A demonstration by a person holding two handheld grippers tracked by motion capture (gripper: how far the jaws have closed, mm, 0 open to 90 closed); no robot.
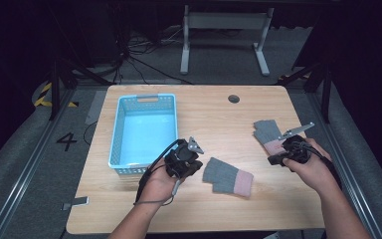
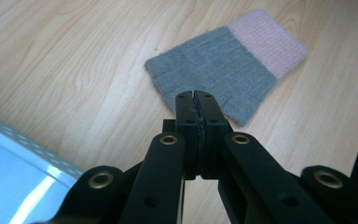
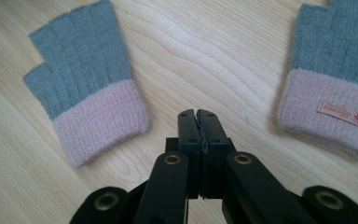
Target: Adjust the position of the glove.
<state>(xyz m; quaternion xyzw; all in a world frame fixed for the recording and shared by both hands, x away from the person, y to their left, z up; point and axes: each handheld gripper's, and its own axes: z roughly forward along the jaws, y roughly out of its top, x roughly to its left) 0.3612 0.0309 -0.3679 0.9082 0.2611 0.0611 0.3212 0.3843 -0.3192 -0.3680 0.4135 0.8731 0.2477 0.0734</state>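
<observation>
Both hand-held grippers, left [image 2: 196,100] and right [image 3: 196,116], are pressed together holding nothing, each hovering just short of a glove [image 2: 223,70], so next they'd need to spread and pinch one, probably for the basket [image 1: 144,99].

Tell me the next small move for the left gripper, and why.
Probably open the left gripper first: its jaws are shut and hover just above the near edge of the glove, which lies flat on the table, with the basket beside it.

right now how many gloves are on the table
2: one glove lies mid-table beside the left gripper, the other glove lies at the right, partly under the right gripper.
</observation>
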